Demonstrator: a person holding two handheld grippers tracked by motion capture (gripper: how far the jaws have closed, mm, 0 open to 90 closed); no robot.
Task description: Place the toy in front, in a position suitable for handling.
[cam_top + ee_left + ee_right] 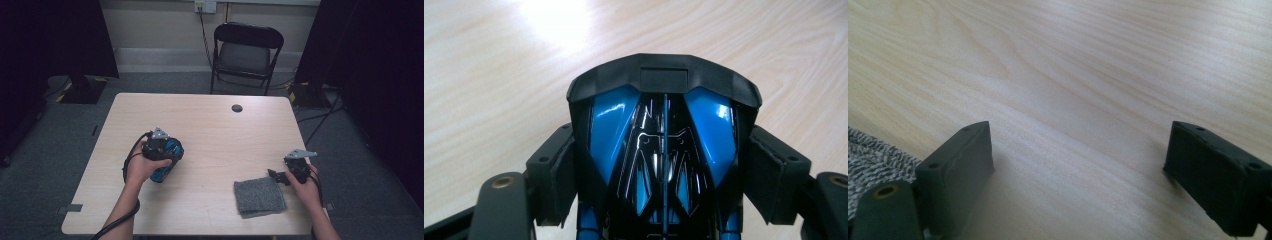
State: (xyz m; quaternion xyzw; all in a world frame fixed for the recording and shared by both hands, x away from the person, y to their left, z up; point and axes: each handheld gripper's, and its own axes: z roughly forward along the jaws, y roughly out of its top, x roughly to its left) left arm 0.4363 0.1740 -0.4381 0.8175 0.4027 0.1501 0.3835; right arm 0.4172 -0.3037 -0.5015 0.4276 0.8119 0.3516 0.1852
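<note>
A glossy blue and black plastic toy (664,130) sits between the jaws of my left gripper (664,167), whose pads press on its two sides. In the high view the left gripper (161,146) holds this toy (169,162) just above the left half of the wooden table (210,125). A folded grey cloth (260,196) lies flat near the table's front right. My right gripper (276,175) rests at the cloth's right edge, pointing left. Its jaws stand wide apart (1078,150) over bare wood, with nothing between them. The cloth's corner (873,155) lies just beside the near jaw.
A round cable hole (237,108) marks the table's far middle. Behind the table stands a black folding chair (245,52). Dark curtains hang on both sides, and cables run over the grey carpet at the right.
</note>
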